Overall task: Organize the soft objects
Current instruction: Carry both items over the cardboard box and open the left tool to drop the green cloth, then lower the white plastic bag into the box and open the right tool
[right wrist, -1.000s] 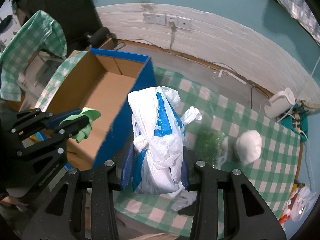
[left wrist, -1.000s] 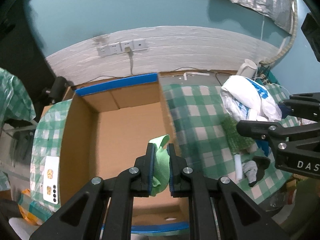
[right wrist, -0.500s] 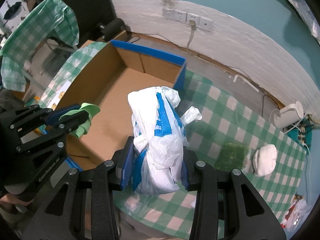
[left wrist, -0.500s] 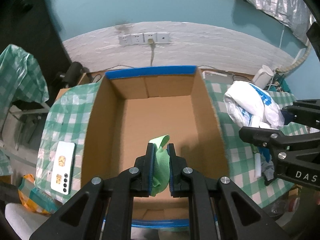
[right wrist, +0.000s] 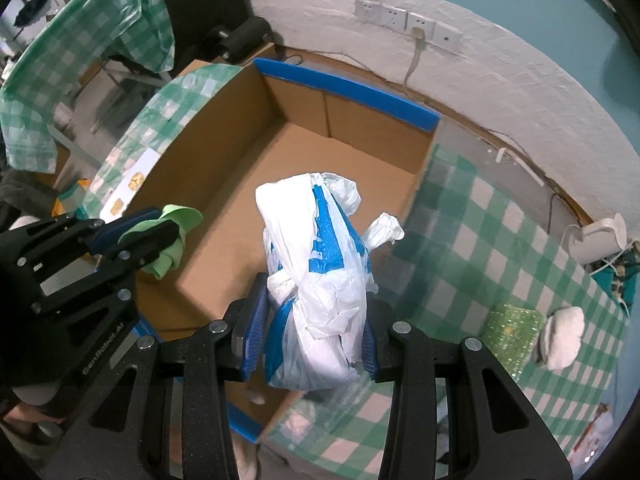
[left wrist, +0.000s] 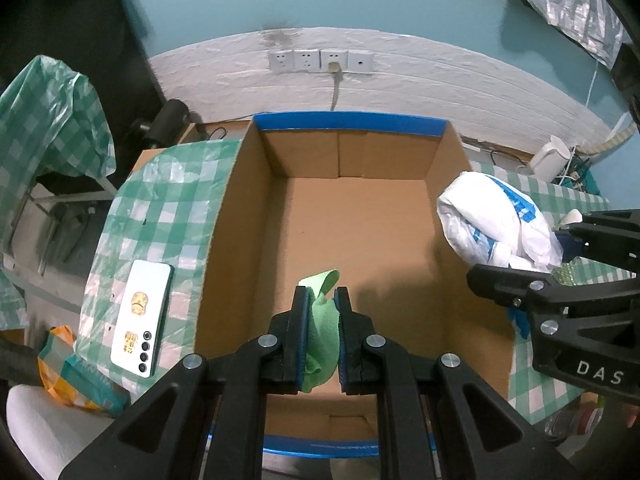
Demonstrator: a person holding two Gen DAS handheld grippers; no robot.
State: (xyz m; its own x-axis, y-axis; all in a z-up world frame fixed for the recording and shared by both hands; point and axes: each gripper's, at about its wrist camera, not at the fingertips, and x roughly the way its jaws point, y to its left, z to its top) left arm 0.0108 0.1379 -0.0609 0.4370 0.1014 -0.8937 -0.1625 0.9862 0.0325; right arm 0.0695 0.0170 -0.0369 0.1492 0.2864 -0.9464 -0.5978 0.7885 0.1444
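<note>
Left hand-held gripper (left wrist: 321, 322) is clenched almost fully on a green cloth (left wrist: 320, 340), which droops limp between the pads above the near half of the box (left wrist: 224, 216), at 6 o'clock in its own view; light and floppy, it should just fall when released. Right hand-held gripper (right wrist: 312, 344), jaws set wider, squeezes a white-and-blue bag (right wrist: 316, 264) low on its bundle, over the box's near right rim: crinkly, slippery and light, so I judge a mid-bundle pinch holds best
</note>
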